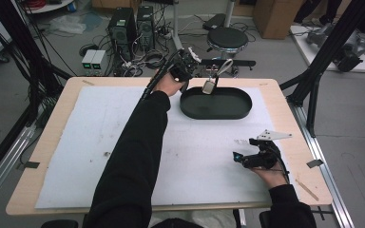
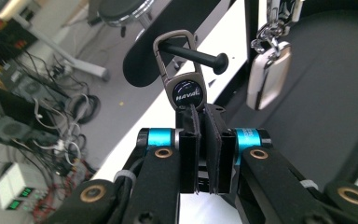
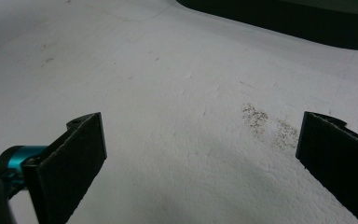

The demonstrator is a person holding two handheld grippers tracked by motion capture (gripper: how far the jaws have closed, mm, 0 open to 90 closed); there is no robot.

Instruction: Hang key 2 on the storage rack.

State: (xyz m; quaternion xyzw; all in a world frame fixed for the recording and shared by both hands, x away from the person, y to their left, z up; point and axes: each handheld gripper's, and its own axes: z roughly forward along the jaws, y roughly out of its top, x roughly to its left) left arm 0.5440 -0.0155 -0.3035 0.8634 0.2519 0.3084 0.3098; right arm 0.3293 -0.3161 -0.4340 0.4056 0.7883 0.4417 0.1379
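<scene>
My left gripper (image 2: 204, 154) is shut on the dark strap of a keychain (image 2: 185, 88) with a round HAVAL badge. The keychain's grey metal clip is looped over a black peg (image 2: 205, 57). Beside it a silver key fob (image 2: 268, 74) hangs from its own chain. In the high view the left gripper (image 1: 183, 66) is held past the table's far edge, and the fob (image 1: 209, 85) dangles over the black oval tray (image 1: 240, 110). My right gripper (image 1: 245, 159) rests low at the table's right, and its jaws stand wide open over the white mat (image 3: 177, 93), empty.
The tray's dark rim (image 3: 284, 23) lies ahead of the right gripper. Behind the table are a round black stool (image 1: 226, 39), computer towers (image 1: 123, 28) and loose cables on the floor. Black frame struts (image 1: 313, 80) rise at the table's right side.
</scene>
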